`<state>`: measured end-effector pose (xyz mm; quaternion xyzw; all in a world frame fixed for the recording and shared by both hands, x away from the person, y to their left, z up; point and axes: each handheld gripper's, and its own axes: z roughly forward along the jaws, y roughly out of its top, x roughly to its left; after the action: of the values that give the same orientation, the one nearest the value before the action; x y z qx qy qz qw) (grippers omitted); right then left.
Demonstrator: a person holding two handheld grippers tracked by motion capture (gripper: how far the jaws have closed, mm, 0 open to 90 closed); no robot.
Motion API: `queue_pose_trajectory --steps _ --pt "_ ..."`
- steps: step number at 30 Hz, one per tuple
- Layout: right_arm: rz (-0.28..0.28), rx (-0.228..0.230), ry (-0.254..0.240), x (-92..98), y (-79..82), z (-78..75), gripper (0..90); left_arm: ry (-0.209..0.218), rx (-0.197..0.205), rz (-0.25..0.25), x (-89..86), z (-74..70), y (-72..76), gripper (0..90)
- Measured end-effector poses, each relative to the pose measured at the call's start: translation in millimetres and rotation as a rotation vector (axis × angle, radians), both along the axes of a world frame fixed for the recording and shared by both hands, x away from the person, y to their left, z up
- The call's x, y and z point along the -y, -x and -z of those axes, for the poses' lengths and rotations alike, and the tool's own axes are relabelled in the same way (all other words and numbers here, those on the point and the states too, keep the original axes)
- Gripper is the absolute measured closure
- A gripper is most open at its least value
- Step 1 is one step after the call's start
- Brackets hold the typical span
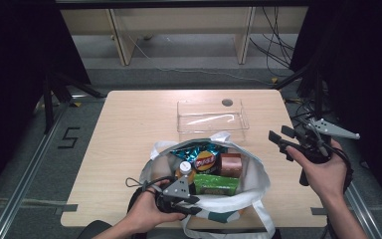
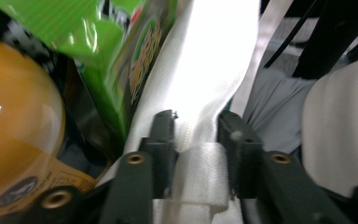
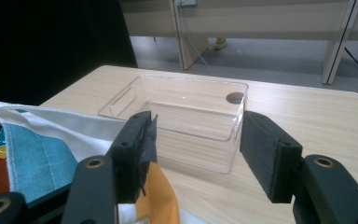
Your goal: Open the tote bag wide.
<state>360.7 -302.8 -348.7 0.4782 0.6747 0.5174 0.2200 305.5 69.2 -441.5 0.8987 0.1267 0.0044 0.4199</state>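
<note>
- left claw [image 2: 196,128] is clamped on the tote bag [image 1: 258,185] rim, near edge
- right claw [image 3: 196,156] hangs right of the bag, wide open, gripping nothing

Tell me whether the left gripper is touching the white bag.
Touching. In the left gripper view, the left gripper has the white bag rim and its strap between both jaws, with the pads pressed against the fabric on either side.
</note>
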Motion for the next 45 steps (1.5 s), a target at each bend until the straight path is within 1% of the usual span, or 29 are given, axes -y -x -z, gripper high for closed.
queue_pose_trajectory --steps 2,3,4,6,8,10,11,13,14,15,18,19,21,22,24,25,26,28,30,31,32,36,38,39,40,41,42,44,45 --pt "-0.003 0.016 0.001 0.1 -0.5 0.1 44.7 0.036 0.009 -0.016 -6.0 -7.4 4.7 59.1" --pt "-0.008 0.001 -0.003 0.3 1.1 -1.1 44.5 0.052 0.02 -0.019 -9.7 -12.1 6.4 57.6" --pt "-0.01 0.02 -0.007 1.8 1.8 -1.6 44.6 0.068 0.03 -0.03 -13.8 -17.5 8.1 53.3" --pt "-0.007 0.018 0.004 2.0 2.7 -2.0 44.8 0.103 0.039 -0.052 -22.5 -28.6 9.0 52.7" --pt "-0.019 0.036 0.024 3.4 2.5 -2.3 46.1 0.158 0.07 -0.093 -33.4 -43.8 9.5 50.9" --pt "-0.022 0.04 0.019 1.3 6.0 -3.3 49.1 0.217 0.122 -0.144 -48.3 -61.6 7.1 47.3" --pt "-0.05 0.056 0.045 3.4 7.0 -3.0 51.1 0.255 0.143 -0.184 -55.7 -69.1 6.4 44.5" --pt "-0.03 0.043 0.029 0.1 8.1 -3.5 52.8 0.299 0.202 -0.239 -70.3 -82.5 3.3 43.3" --pt "-0.033 0.061 0.033 -0.5 8.2 -3.8 54.3 0.316 0.235 -0.271 -77.1 -87.8 1.5 42.1" --pt "-0.039 0.053 0.047 -0.4 9.4 -4.6 55.2 0.317 0.262 -0.301 -83.5 -92.2 -0.1 41.1" --pt "-0.072 0.086 0.076 -2.3 9.3 -6.0 57.9 0.317 0.307 -0.369 -100.3 -99.6 -6.6 39.9" --pt "-0.074 0.069 0.064 -5.6 11.1 -6.8 58.9 0.309 0.322 -0.378 -103.4 -100.3 -8.4 39.9" --pt "-0.086 0.062 0.07 -8.0 13.0 -7.5 60.3 0.295 0.33 -0.402 -108.2 -98.7 -14.0 40.5" --pt "-0.101 0.072 0.073 -8.9 12.3 -7.6 60.8 0.267 0.332 -0.411 -110.6 -95.5 -19.0 40.5" --pt "-0.113 0.058 0.065 -13.2 14.5 -8.5 61.4 0.249 0.314 -0.407 -111.7 -90.8 -24.8 42.0" --pt "-0.134 0.079 0.089 -14.8 14.0 -8.4 61.5 0.248 0.309 -0.405 -111.5 -89.1 -26.6 43.3" --pt "-0.136 0.051 0.072 -17.4 16.1 -8.6 61.6 0.24 0.304 -0.399 -110.8 -87.0 -28.8 43.6" --pt "-0.159 0.07 0.084 -19.1 15.5 -7.8 61.5 0.232 0.292 -0.394 -108.8 -82.4 -33.2 44.3" --pt "-0.163 0.057 0.068 -22.3 18.2 -8.2 61.1 0.228 0.296 -0.394 -108.3 -81.7 -34.0 46.1" --pt "-0.181 0.07 0.093 -21.9 19.0 -8.6 60.7 0.22 0.302 -0.39 -107.9 -81.0 -34.8 47.4" --pt "-0.181 0.07 0.093 -21.9 19.0 -8.6 60.7 0.223 0.303 -0.389 -107.4 -80.2 -35.7 47.4" --pt "-0.23 0.046 0.051 -31.4 27.2 -11.0 59.6 0.184 0.321 -0.385 -106.5 -78.3 -37.6 54.3" --pt "-0.257 0.053 0.054 -35.7 29.7 -12.3 59.3 0.176 0.327 -0.38 -105.7 -77.9 -38.5 56.4" --pt "-0.274 0.035 0.052 -37.9 31.5 -12.7 59.3 0.171 0.329 -0.379 -104.9 -77.6 -38.7 57.3" --pt "-0.308 0.062 0.09 -38.1 30.3 -12.2 59.3 0.169 0.328 -0.376 -104.6 -77.2 -39.1 58.4" --pt "-0.325 0.048 0.098 -43.4 30.5 -10.7 59.5 0.174 0.318 -0.377 -104.3 -75.7 -38.2 62.3" --pt "-0.325 0.048 0.098 -43.4 30.5 -10.7 59.5 0.174 0.318 -0.377 -104.3 -75.7 -38.2 63.1" --pt "-0.32 0.009 0.102 -47.5 31.2 -8.1 60.6 0.173 0.312 -0.373 -104.8 -73.8 -36.3 63.2" --pt "-0.331 0.025 0.112 -47.9 28.8 -6.7 61.3 0.173 0.309 -0.378 -105.2 -72.8 -35.6 63.6"
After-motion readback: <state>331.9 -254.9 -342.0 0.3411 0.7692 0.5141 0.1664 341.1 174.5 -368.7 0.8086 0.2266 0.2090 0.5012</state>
